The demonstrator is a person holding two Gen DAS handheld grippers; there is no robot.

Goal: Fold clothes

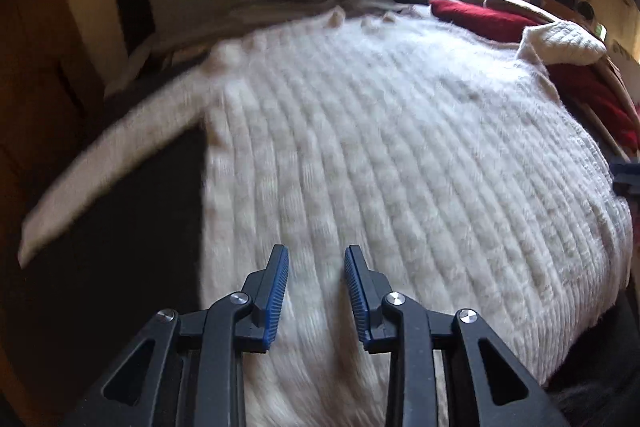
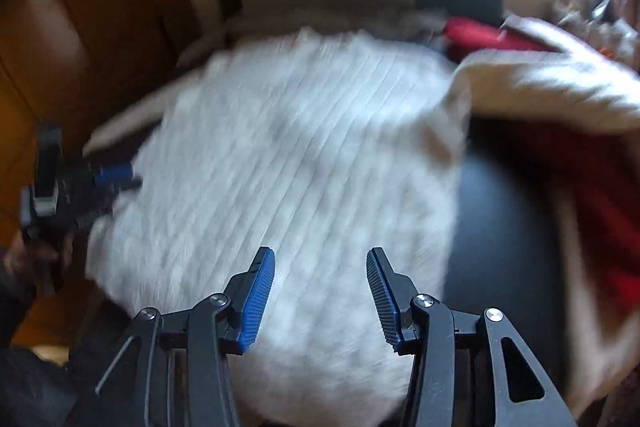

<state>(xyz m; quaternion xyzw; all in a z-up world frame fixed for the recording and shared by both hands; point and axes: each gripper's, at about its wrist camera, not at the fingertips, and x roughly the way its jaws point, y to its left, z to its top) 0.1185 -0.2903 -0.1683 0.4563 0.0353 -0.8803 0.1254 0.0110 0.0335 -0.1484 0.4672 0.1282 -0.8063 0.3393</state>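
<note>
stage: early | sweater (image 1: pixel 380 147) spread flat on dark surface, one sleeve (image 1: pixel 112 163) out, no fold yet | my left gripper (image 1: pixel 316 255) and right gripper (image 2: pixel 320 259) jaws part open, empty, over hem

A fuzzy, ribbed white knit sweater (image 1: pixel 400 155); beside it, red fleecy cloth (image 1: pixel 480 17); matt black plastic left gripper (image 1: pixel 316 259) with ridged blue pads (image 1: pixel 276 299).
</note>
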